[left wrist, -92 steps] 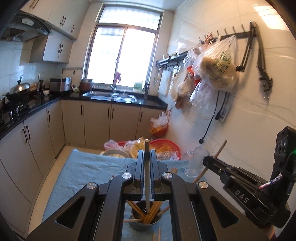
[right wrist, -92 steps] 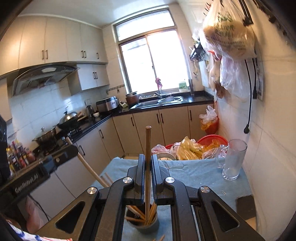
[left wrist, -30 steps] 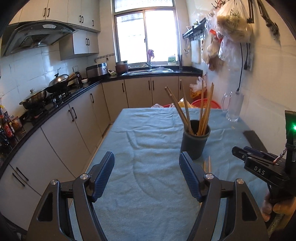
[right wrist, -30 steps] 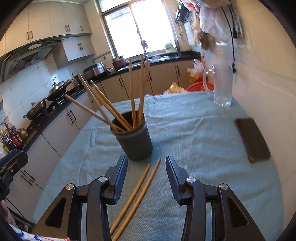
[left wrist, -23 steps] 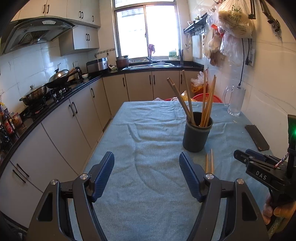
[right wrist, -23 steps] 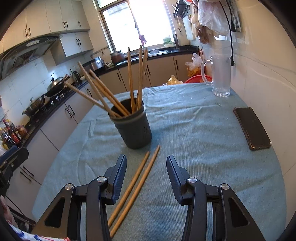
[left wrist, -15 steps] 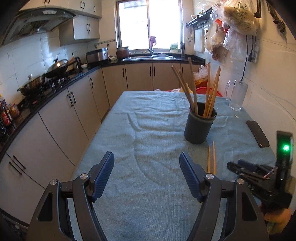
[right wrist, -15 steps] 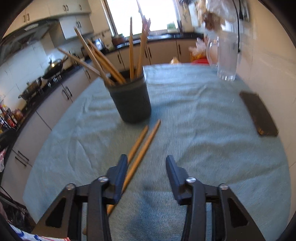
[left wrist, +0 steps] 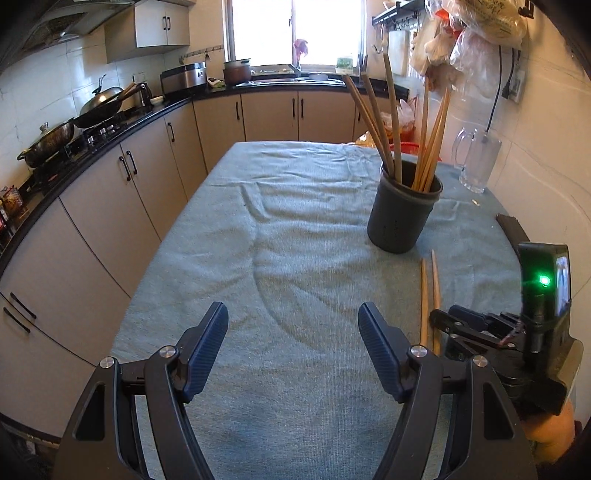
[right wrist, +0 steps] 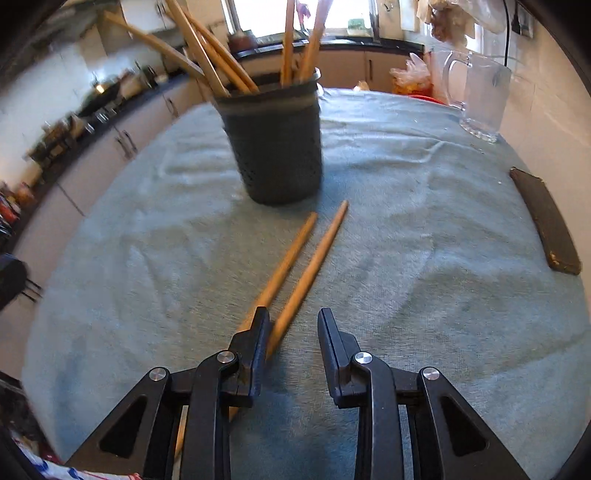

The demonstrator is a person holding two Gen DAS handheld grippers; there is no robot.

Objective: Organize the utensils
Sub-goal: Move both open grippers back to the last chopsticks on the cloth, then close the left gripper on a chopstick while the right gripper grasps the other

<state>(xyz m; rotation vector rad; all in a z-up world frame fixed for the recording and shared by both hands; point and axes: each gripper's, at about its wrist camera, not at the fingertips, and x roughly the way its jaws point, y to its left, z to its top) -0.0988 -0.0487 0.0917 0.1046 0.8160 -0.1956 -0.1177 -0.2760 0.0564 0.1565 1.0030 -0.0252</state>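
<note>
A dark round holder (left wrist: 403, 214) stands on the blue-green cloth and holds several wooden chopsticks (left wrist: 391, 114); it also shows in the right wrist view (right wrist: 275, 147). Two loose chopsticks (right wrist: 306, 266) lie on the cloth in front of the holder, also in the left wrist view (left wrist: 428, 295). My right gripper (right wrist: 291, 325) is open and low over their near ends; the right chopstick's end lies between the fingers, the left one runs under the left finger. My left gripper (left wrist: 293, 325) is open and empty over bare cloth, left of the right gripper (left wrist: 491, 332).
A glass mug (right wrist: 480, 99) stands at the table's far right by the tiled wall. A dark flat case (right wrist: 546, 221) lies at the right edge. Cabinets and a stove with pans (left wrist: 74, 125) run along the left. Bags (left wrist: 480, 29) hang on the right wall.
About three seconds ago each gripper held a chopstick over the holder; both are now open. In the last second my right gripper dropped toward the two loose chopsticks. My left gripper drew back slightly.
</note>
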